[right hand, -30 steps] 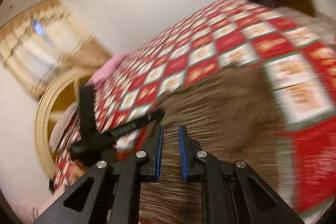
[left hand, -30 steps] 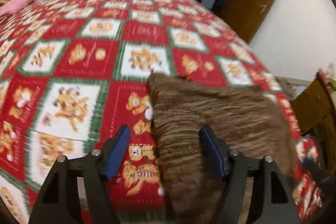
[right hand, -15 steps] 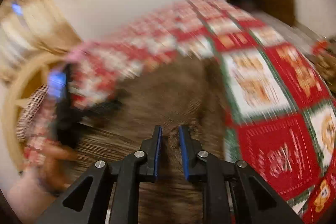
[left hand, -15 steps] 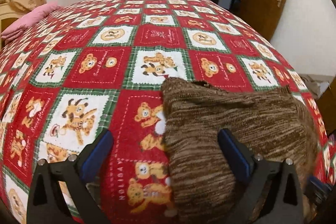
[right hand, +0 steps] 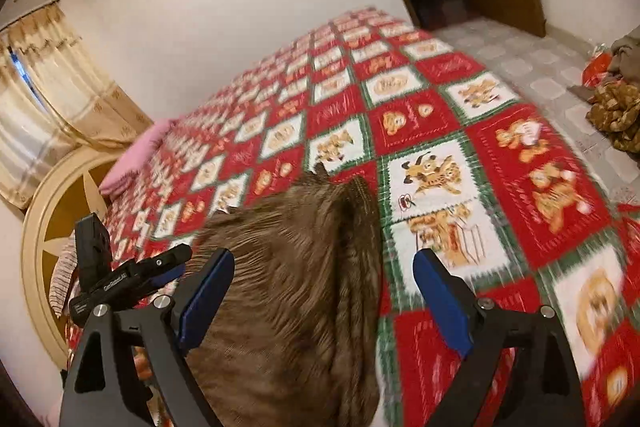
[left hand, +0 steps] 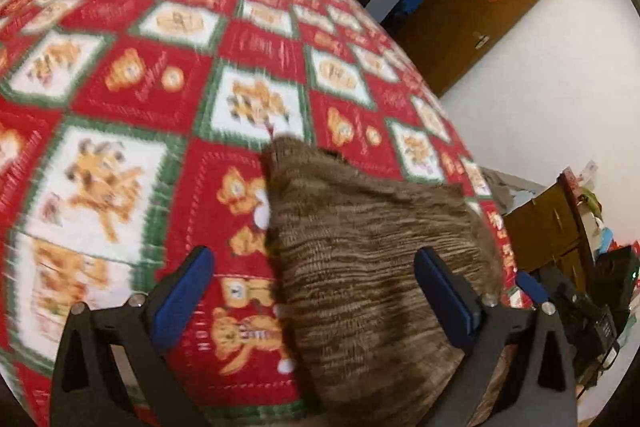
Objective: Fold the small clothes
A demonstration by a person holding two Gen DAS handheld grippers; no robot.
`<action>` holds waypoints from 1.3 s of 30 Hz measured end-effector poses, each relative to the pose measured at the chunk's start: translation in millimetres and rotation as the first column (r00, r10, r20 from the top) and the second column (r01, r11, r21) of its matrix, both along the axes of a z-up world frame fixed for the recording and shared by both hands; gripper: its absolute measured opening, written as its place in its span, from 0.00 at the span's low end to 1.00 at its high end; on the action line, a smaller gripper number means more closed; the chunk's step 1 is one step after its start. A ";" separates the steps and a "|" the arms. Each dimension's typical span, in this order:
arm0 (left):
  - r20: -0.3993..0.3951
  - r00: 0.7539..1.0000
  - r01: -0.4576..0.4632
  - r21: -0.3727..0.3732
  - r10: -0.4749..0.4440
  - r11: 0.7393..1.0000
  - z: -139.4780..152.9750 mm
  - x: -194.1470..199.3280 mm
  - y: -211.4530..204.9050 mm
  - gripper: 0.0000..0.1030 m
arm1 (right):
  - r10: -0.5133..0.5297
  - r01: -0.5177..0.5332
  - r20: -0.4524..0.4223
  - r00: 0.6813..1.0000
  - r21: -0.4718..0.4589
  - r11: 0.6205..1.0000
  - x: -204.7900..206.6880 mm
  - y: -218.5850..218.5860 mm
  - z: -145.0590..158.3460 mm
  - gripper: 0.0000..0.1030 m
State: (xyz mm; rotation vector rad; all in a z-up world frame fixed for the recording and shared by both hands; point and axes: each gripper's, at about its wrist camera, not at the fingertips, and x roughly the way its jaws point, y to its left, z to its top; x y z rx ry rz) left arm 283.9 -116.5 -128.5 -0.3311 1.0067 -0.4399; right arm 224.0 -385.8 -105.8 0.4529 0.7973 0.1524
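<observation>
Brown knit garment (left hand: 372,267) lies folded on the bed (left hand: 120,75) near its right edge, long axis running away from both tools; left tool (left hand: 316,291) spread over its left border, right tool (right hand: 324,291) opening, nothing pinched, over its right fold.

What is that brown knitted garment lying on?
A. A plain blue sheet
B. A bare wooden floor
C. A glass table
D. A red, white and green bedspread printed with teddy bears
D: the brown knitted garment rests on the red, white and green bedspread, whose squares show teddy bears; the right wrist view shows the same checked cover under it.
</observation>
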 end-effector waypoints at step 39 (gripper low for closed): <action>0.145 0.987 0.029 0.241 -0.065 0.970 -5.8 10.9 -42.9 0.96 | 0.250 -0.251 -0.029 0.968 -0.143 0.957 73.0 44.6 -49.5 0.50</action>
